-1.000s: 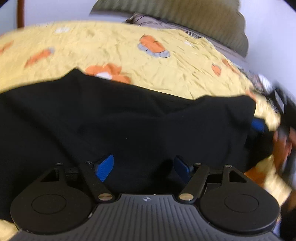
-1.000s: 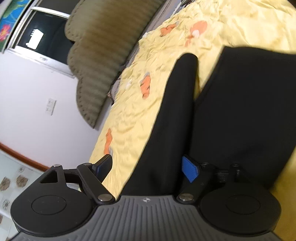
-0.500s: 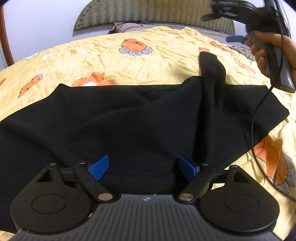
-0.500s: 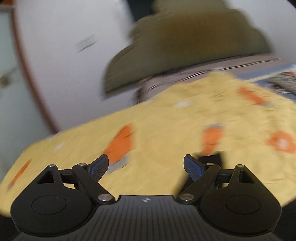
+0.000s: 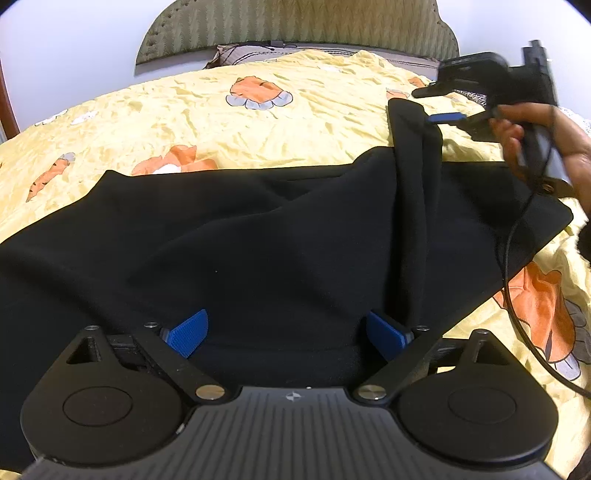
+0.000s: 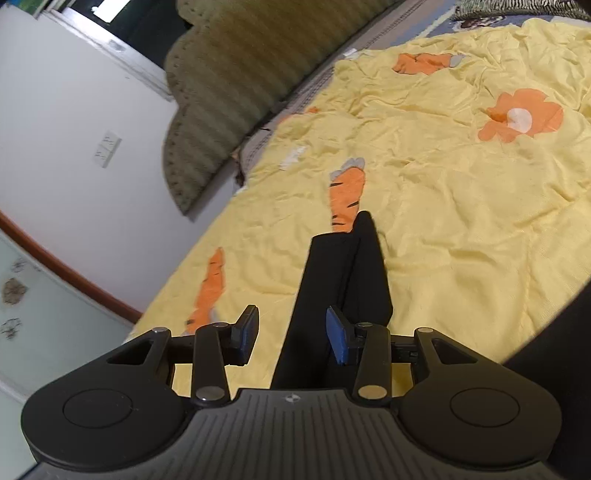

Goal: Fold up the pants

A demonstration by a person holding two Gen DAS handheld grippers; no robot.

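Black pants (image 5: 258, 240) lie spread across a yellow bedspread (image 5: 314, 125). My left gripper (image 5: 288, 334) hovers low over their near edge, its jaws opening wide, with cloth beneath and between the blue pads (image 5: 188, 332) but not pinched. A narrow ridge of the pants (image 6: 343, 266) rises toward the right gripper (image 6: 291, 334), whose jaws are closing around it. The right-hand pad touches the cloth and the left-hand pad stands apart from it. In the left wrist view the right gripper (image 5: 436, 105) sits at the top of that ridge, held by a hand (image 5: 517, 125).
The bedspread carries orange carrot and flower prints. A padded olive headboard (image 5: 295, 29) and white wall stand at the far end. A black cable (image 5: 517, 258) hangs from the right gripper across the pants' right corner. The bed's left edge (image 6: 166, 288) drops beside a wood-trimmed wall.
The left jaws have spread wider over the pants' edge. The right gripper swung from the bare bedspread onto the raised strip of pants, and its jaws narrowed around it.
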